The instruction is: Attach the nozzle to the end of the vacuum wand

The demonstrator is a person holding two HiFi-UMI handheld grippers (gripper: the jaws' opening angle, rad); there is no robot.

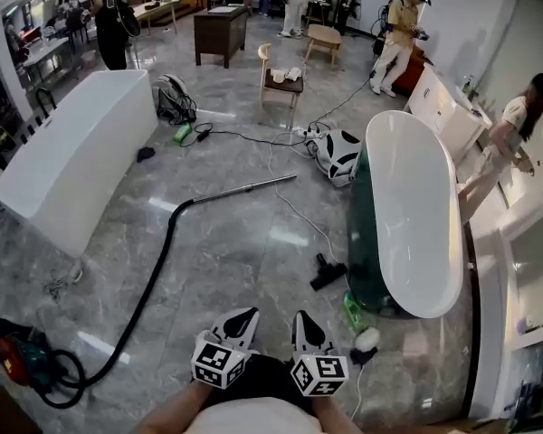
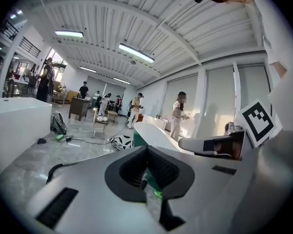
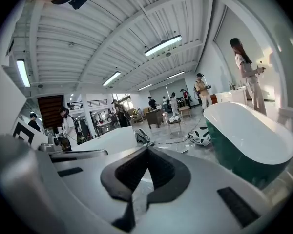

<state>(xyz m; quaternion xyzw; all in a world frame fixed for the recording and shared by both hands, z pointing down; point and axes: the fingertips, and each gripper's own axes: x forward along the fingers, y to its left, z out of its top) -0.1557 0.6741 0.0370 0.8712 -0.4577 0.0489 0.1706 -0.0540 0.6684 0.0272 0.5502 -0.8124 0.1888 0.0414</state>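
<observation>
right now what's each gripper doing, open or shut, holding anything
left gripper: closed, holding nothing
right gripper: closed, holding nothing

- Nozzle (image 1: 328,271), centre right of the head view: too small to show its connector.
- Hose (image 2: 55,169), lower left of the left gripper view: mostly hidden behind the left gripper (image 2: 147,152).
- Person's arms (image 1: 167,416): cut off at the bottom edge.

- Open floor (image 1: 244,260) lies ahead of you, between the black hose (image 1: 151,287) and the green bathtub (image 1: 407,206);
- the bathtub blocks your right; a white cable (image 1: 299,213) runs near the nozzle (image 1: 328,271).
</observation>
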